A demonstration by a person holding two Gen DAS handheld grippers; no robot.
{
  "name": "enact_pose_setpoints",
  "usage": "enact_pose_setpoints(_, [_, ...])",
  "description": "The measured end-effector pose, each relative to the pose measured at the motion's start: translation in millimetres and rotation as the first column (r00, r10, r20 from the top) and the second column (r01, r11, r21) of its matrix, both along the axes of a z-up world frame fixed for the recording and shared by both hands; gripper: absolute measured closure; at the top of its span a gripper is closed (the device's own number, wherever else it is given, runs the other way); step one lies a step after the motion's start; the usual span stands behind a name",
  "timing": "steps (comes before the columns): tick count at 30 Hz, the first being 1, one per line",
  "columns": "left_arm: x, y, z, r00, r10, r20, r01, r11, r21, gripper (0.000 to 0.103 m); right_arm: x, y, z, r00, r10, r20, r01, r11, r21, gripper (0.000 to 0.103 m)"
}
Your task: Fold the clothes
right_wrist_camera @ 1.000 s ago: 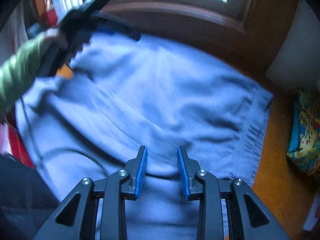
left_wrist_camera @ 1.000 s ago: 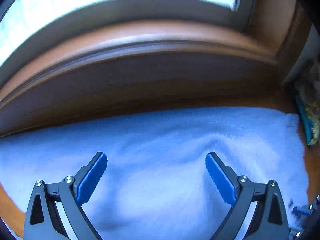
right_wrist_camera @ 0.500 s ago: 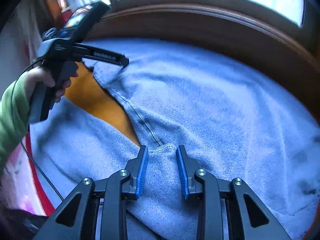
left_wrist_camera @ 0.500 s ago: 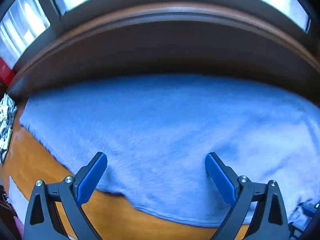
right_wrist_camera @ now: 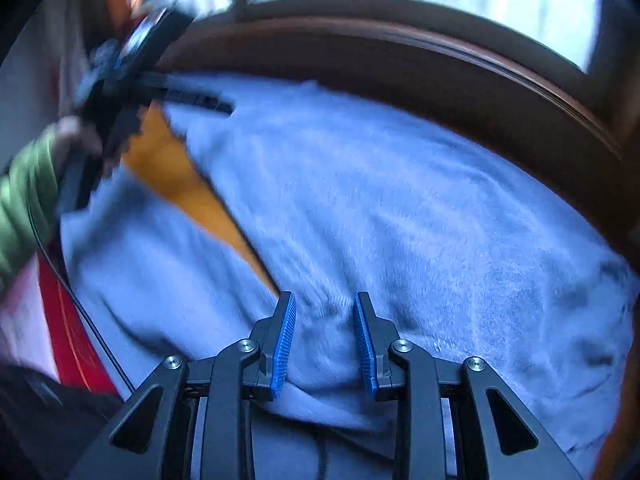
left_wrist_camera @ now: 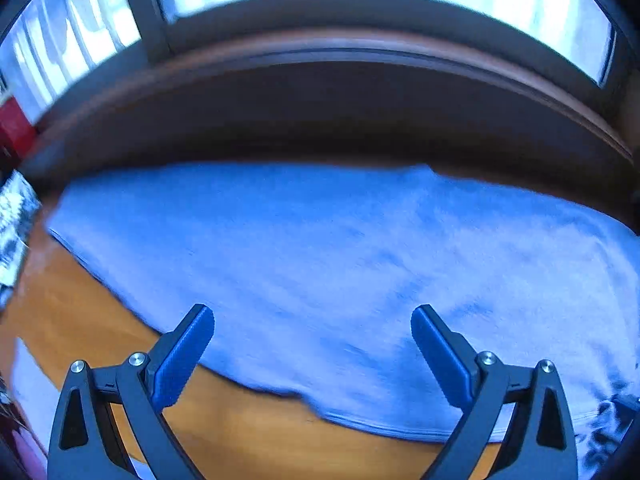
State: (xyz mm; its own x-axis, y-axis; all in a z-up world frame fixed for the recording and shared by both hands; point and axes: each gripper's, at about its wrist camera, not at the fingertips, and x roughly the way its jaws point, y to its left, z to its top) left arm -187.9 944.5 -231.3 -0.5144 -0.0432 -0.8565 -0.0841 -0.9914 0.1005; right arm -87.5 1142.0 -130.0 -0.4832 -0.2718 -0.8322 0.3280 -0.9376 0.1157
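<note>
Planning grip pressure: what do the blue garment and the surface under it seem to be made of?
Blue garment: soft fleece-like knit, by its fuzzy matte nap and stitched hem, though blur leaves it uncertain. Tabletop: probably smooth varnished wood, orange-brown with a slight sheen.

Both wrist views close, angled down, sharing blue garment [left_wrist_camera: 340, 248].

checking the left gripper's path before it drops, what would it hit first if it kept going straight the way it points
Most likely the blue fleece garment, near its lower hem. The left gripper stands open over it with nothing between. Depth is unclear, so the wooden table beside the hem is possible.
</note>
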Motion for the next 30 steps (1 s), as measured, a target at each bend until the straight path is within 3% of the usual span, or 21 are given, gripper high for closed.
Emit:
enact_pose_setpoints(5, [-43.5, -22.8, -11.6, 0.994, 0.113, -0.002, -0.113, 0.991, -0.069, 0.003, -20.8, 1.6, -6.8, 0.990, -0.138, 0.017, 0.138, 0.990, -0.012, 0.073])
enact_pose_setpoints(8, [-59.5, -71.2, -13.8, 0.985, 0.173, 0.004, -0.172, 0.982, -0.081, 0.003, -20.4, -3.7, -20.1, 0.985, -0.170, 0.039, 0.170, 0.985, -0.012, 0.073])
enact_pose_setpoints(9, [-63.2, -79.6, -18.9, 0.980, 0.198, 0.015, -0.196, 0.978, -0.073, 0.000, -14.9, -7.6, -20.9, 0.985, -0.172, 0.023, 0.172, 0.985, 0.003, 0.071])
enact_pose_setpoints(12, [-54.3, -112.8, -22.3, 0.971, 0.230, 0.059, -0.233, 0.971, 0.060, 0.000, -2.1, -20.8, -20.3, 0.988, -0.154, -0.013, 0.154, 0.986, 0.055, 0.070])
enact_pose_setpoints(15, [-46.6, -117.3, -26.6, 0.964, 0.257, 0.071, -0.263, 0.960, 0.094, 0.000, 4.2, -25.1, -19.4, 0.990, -0.139, -0.024, 0.140, 0.988, 0.069, 0.069])
enact_pose_setpoints(25, [-5.2, -107.2, -34.8, 0.935, 0.348, 0.061, -0.352, 0.931, 0.090, 0.000, 29.8, 8.2, 4.3, 0.989, -0.135, -0.064, 0.139, 0.989, 0.053, 0.067])
enact_pose_setpoints(30, [-6.7, -85.7, -34.5, 0.947, 0.317, 0.059, -0.321, 0.945, 0.066, 0.002, 30.8, 15.1, 12.3, 0.988, -0.155, -0.027, 0.156, 0.987, 0.031, 0.067])
